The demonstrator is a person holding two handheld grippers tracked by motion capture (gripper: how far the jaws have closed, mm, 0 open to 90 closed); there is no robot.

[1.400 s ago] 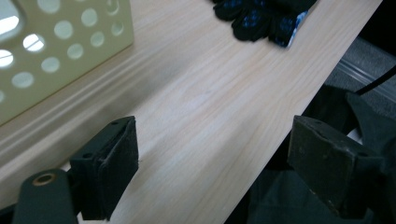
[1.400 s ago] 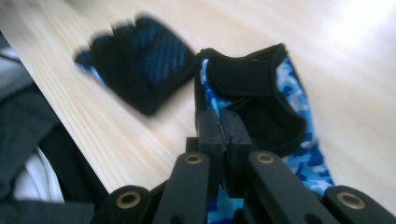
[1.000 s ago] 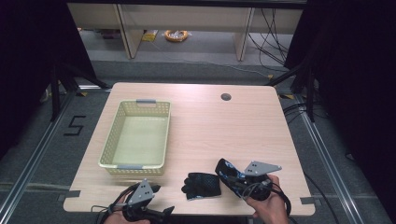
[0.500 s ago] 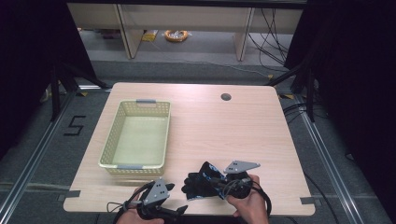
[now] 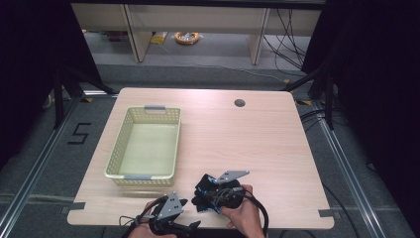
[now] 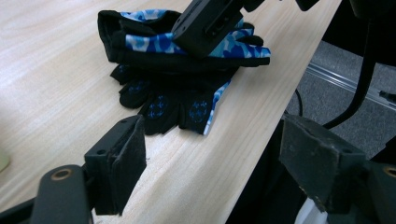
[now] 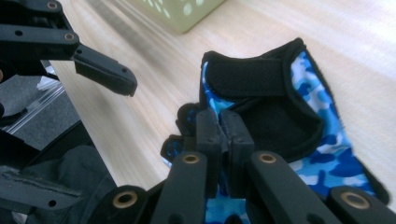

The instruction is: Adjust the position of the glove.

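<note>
At 6 o'clock on the table (image 5: 257,139), close to the near edge, we have the gloves (image 6: 187,70): black with blue camo, stacked in a loose pile, fingers toward the edge. Right gripper (image 7: 223,140) sits on top of the pile, jaws pressed together; in the right gripper view fabric lies around the tips, but we can't see whether any is actually pinched between them, so we read it as closed and the catch as unconfirmed. Left gripper (image 6: 210,163) is at 7 o'clock of the pile, jaws wide apart, nothing between them, one jaw over the wood and the other past the table edge. Risks as we judge them: a thin pinch takes only the top glove and the pile splits on a lift; a sideways drag pushes the lower glove off the near edge; the two grippers are near enough to clash. Basket (image 5: 146,144) is at 10 o'clock, well apart, empty.
</note>
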